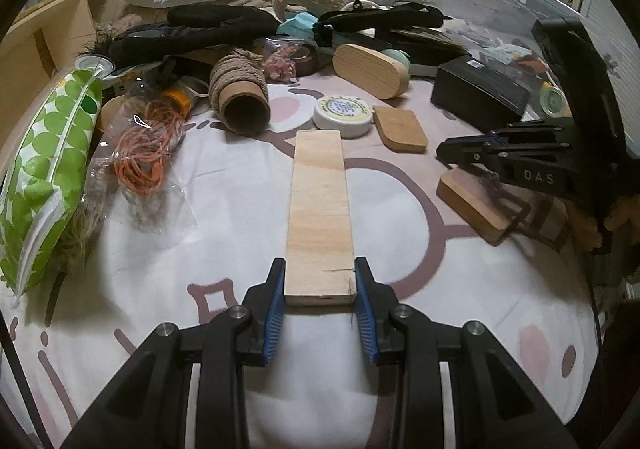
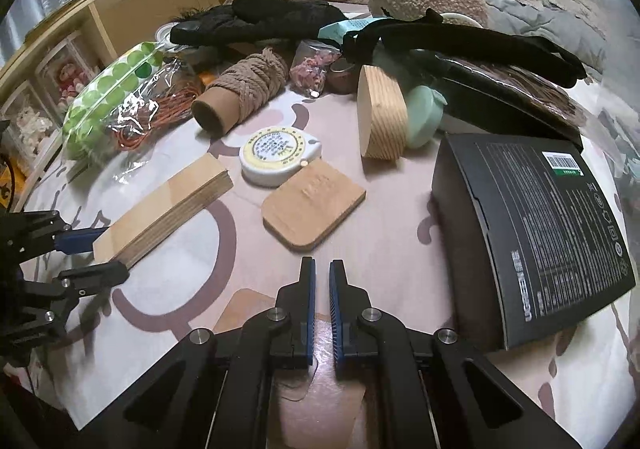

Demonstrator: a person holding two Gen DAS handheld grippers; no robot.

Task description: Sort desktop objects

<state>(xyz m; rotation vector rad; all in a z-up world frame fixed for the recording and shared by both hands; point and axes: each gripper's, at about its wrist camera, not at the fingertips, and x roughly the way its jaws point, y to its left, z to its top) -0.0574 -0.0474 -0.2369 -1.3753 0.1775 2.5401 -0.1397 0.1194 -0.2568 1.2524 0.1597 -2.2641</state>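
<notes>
**A:** Left wrist view: the left claw (image 1: 320, 285) is clenched on the near end of a long plywood strip (image 1: 318, 209), blue pads (image 1: 276, 313) pressing its two long edges. The far end reaches out over the patterned bedsheet (image 1: 224, 217), towards the round tape measure (image 1: 343, 115).

**B:** Gripping it by the end makes sense, since that leaves the whole length free to swing towards a pile. And the right claw (image 2: 322, 305)?

**A:** Closed on nothing, only a thin gap between its pads. It hangs above a wooden block (image 2: 240, 309) on the sheet, with a rounded wooden tile (image 2: 314, 205) just ahead and a black carton (image 2: 532, 233) to its right.

**B:** So the wooden pieces look like one group: the strip, the tile, the oval wood block (image 2: 382, 117) standing on edge.

**A:** That's a fair guess. The rope spool (image 1: 240, 93), bagged orange rubber bands (image 1: 148, 153) and green dotted pouch (image 1: 44, 169) remain heaped on the left, unsorted.
</notes>
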